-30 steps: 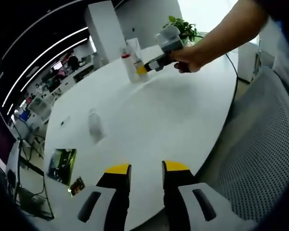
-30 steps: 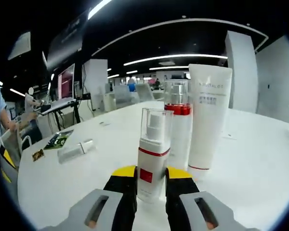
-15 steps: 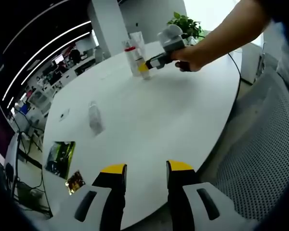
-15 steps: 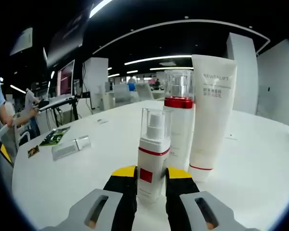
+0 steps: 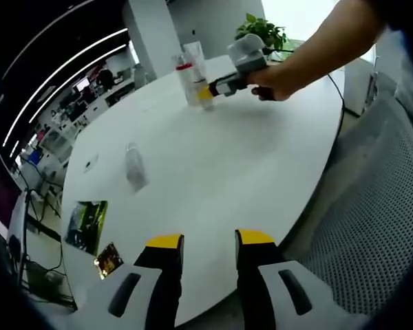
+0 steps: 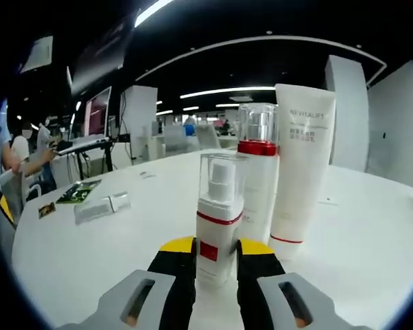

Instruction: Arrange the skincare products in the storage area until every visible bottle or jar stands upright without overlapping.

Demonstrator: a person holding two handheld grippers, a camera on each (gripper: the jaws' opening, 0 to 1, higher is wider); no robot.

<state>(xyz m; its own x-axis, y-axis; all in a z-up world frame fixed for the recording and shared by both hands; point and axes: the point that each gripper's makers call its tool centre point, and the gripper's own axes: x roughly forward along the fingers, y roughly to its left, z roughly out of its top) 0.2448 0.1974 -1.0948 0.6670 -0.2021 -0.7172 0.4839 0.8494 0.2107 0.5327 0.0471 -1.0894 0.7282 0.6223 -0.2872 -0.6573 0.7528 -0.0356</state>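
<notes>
In the right gripper view, a small white pump bottle [image 6: 217, 230] with a red band and clear cap stands upright between my right gripper's [image 6: 217, 247] jaws, which are shut on its lower body. Just behind it stand a taller bottle with a red collar [image 6: 257, 172] and a white tube [image 6: 299, 172], both upright and close together. A clear-capped bottle [image 6: 102, 206] lies on its side at the left. The left gripper view has my left gripper [image 5: 210, 240] open and holding nothing at the table's near edge, the lying bottle [image 5: 134, 165] ahead, and the right gripper [image 5: 234, 65] in a hand at the standing group [image 5: 191, 75].
The round white table [image 5: 248, 158] carries two printed cards [image 5: 88, 223] near its left edge. A grey mesh chair [image 5: 372, 206] stands at the right of the table, and a potted plant [image 5: 265, 31] behind it. A seated person [image 6: 20, 158] and desks are far left.
My right gripper, with the small pump bottle in it, has edged a little closer to the tall bottle and the tube. The left gripper's view shifted slightly; its jaws stay open.
</notes>
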